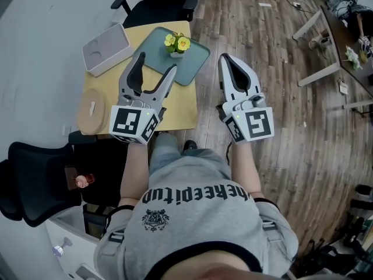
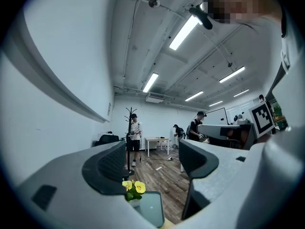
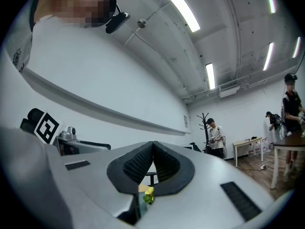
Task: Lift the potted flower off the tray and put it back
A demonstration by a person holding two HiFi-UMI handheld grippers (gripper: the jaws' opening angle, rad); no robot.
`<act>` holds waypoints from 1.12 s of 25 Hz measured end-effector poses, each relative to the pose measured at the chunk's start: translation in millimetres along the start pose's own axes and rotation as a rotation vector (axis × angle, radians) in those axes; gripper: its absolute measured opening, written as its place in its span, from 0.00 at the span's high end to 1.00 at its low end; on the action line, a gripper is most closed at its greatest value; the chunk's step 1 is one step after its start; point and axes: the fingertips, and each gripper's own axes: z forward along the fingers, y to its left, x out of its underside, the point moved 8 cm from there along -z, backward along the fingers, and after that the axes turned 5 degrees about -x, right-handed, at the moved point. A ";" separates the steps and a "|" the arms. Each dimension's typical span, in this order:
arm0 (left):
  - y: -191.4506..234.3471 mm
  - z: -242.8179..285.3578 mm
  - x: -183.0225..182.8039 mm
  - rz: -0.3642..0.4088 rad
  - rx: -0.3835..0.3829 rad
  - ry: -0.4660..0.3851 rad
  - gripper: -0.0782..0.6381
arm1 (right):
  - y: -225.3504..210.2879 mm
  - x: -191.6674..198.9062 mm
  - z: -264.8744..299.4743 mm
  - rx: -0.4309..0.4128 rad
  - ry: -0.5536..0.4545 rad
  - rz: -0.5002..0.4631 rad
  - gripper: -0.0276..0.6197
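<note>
**Yellow potted flower (image 1: 176, 44) sitting untouched: lift not begun**

Head view: the flower is standing on the tray (image 1: 199, 63). My left gripper (image 1: 156, 63) is hovering near it, my right gripper (image 1: 225, 58) beside the table (image 1: 113, 81).

Left gripper view: my jaws are gaping, the flower lying beyond them.

Right gripper view: my jaws are pressing together, gripping nothing.

I am judging both lifting and returning as undone.

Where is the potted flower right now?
In the head view, the potted flower stands on the teal tray at the far end of the yellow table, just ahead of the open left gripper.
</note>
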 end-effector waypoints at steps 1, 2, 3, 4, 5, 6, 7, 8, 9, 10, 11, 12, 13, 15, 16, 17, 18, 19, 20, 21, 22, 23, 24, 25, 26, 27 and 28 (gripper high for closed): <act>2.4 5.4 7.2 -0.006 0.000 0.021 0.43 | -2.1 3.7 2.6 0.003 0.009 0.007 0.95; 5.3 11.0 14.8 -0.015 0.001 0.043 0.43 | -4.0 7.2 5.4 0.007 0.018 0.013 0.95; 8.7 16.8 23.0 -0.028 0.001 0.065 0.43 | -5.9 10.5 8.4 0.011 0.027 0.018 0.95; 12.7 22.9 31.8 -0.045 0.000 0.088 0.43 | -7.7 13.7 11.9 0.016 0.037 0.023 0.95; 17.2 29.2 41.1 -0.062 0.000 0.112 0.43 | -9.3 17.1 15.9 0.021 0.047 0.028 0.95; 21.9 35.7 50.8 -0.076 0.001 0.138 0.43 | -10.7 20.8 20.4 0.026 0.059 0.032 0.95; 26.5 42.5 60.8 -0.085 0.003 0.164 0.43 | -11.9 25.1 25.1 0.030 0.070 0.037 0.95; 30.8 49.2 71.0 -0.092 0.005 0.189 0.43 | -12.9 29.8 29.8 0.035 0.081 0.042 0.95; 34.7 55.8 81.2 -0.096 0.006 0.213 0.43 | -14.0 34.8 34.4 0.039 0.091 0.047 0.95; 38.1 61.9 91.2 -0.102 0.006 0.235 0.43 | -15.0 39.9 38.7 0.044 0.100 0.053 0.95; 41.2 67.7 100.9 -0.107 0.007 0.258 0.43 | -15.8 44.9 42.6 0.050 0.110 0.060 0.95; 44.1 72.9 110.3 -0.114 0.006 0.280 0.43 | -16.3 49.6 46.0 0.057 0.121 0.066 0.95; 47.0 78.0 119.7 -0.122 0.005 0.303 0.43 | -16.4 54.2 49.1 0.064 0.134 0.070 0.95; 53.3 88.1 138.0 -0.131 0.003 0.344 0.43 | -16.2 63.9 54.8 0.081 0.164 0.074 0.95; 56.4 93.5 146.7 -0.130 0.003 0.363 0.43 | -16.2 68.7 57.4 0.089 0.177 0.077 0.95; 59.2 99.0 155.1 -0.126 0.003 0.382 0.42 | -16.5 73.3 59.8 0.097 0.188 0.080 0.95; 61.5 104.3 163.2 -0.122 0.005 0.400 0.42 | -16.9 77.5 61.8 0.105 0.199 0.084 0.95; 63.2 109.3 170.9 -0.120 0.006 0.417 0.42 | -17.4 81.2 63.2 0.112 0.209 0.088 0.95; 64.5 113.8 178.4 -0.120 0.006 0.435 0.42 | -17.9 84.7 64.1 0.120 0.219 0.092 0.95; 65.6 117.9 185.9 -0.121 0.005 0.452 0.42 | -18.4 87.8 64.5 0.128 0.230 0.096 0.95; 66.6 121.6 193.4 -0.122 0.003 0.469 0.42 | -18.9 90.7 64.4 0.137 0.240 0.099 0.95; 67.6 125.4 200.9 -0.123 0.001 0.486 0.42 | -19.4 93.2 64.2 0.147 0.251 0.101 0.95; 68.7 129.2 208.5 -0.125 0.000 0.503 0.42 | -19.9 95.3 63.8 0.157 0.261 0.102 0.95; 69.8 133.0 215.8 -0.128 -0.002 0.520 0.41 | -20.4 97.0 63.4 0.167 0.271 0.101 0.95; 71.0 136.9 222.9 -0.132 -0.006 0.537 0.41 | -21.1 98.5 62.9 0.176 0.280 0.100 0.95; 72.1 140.6 229.5 -0.136 -0.010 0.553 0.41 | -22.0 100.0 62.3 0.185 0.289 0.099 0.95; 72.9 144.3 235.6 -0.138 -0.015 0.567 0.41 | -23.0 101.3 61.6 0.193 0.298 0.099 0.95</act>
